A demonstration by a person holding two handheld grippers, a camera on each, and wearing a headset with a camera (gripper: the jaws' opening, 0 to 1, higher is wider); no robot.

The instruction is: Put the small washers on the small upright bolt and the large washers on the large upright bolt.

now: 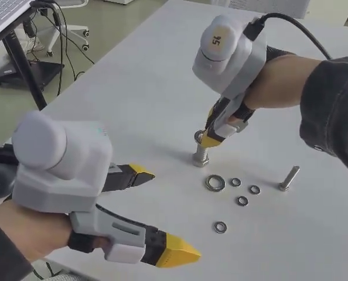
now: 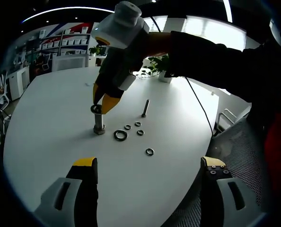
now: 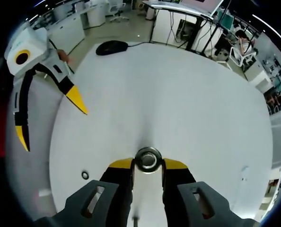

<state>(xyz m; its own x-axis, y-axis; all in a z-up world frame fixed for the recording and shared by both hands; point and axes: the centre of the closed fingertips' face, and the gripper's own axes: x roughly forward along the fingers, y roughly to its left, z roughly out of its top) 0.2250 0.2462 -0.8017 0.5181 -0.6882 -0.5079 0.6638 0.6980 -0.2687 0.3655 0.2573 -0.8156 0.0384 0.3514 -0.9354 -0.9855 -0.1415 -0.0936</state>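
A laptop (image 1: pixel 4 10) sits beside the white table (image 1: pixel 145 88).

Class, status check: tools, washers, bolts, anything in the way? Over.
Left tool open, idle. Right tool shut on large washer at top of large bolt. Loose washers beside it; small bolt bare. Nothing blocking.

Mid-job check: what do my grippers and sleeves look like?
The left gripper and right gripper have pale grey bodies and black jaws with yellow tips. The right carries a yellow label marked 56 and a black cable. Sleeves are dark.
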